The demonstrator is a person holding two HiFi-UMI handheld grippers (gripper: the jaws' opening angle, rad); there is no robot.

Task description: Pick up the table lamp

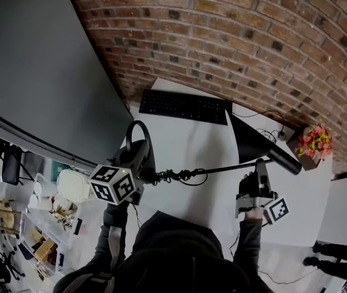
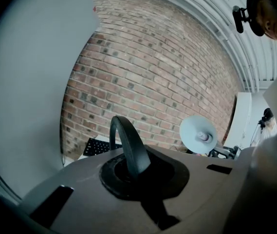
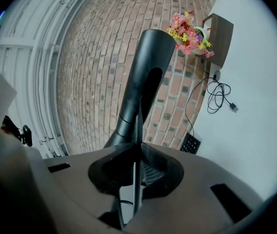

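Note:
The table lamp hangs in the air over the white table [image 1: 191,142], held at both ends. Its black cone shade [image 1: 253,140] points toward the brick wall, and a thin rod [image 1: 222,169] with a coiled wire runs from it to a black loop [image 1: 140,144]. My left gripper [image 1: 139,165] is shut on that loop [image 2: 130,147], which rises between its jaws. My right gripper [image 1: 260,168] is shut on the thin rod [image 3: 136,179] just below the shade [image 3: 145,74]. In the left gripper view the shade's pale open mouth [image 2: 198,134] faces me.
A black keyboard [image 1: 184,106] lies at the table's far edge by the brick wall [image 1: 234,35]. A wooden box of flowers [image 1: 312,144] and a loose cable [image 3: 219,96] sit at the right. A grey panel [image 1: 33,72] stands left, with cluttered shelves [image 1: 45,237] below it.

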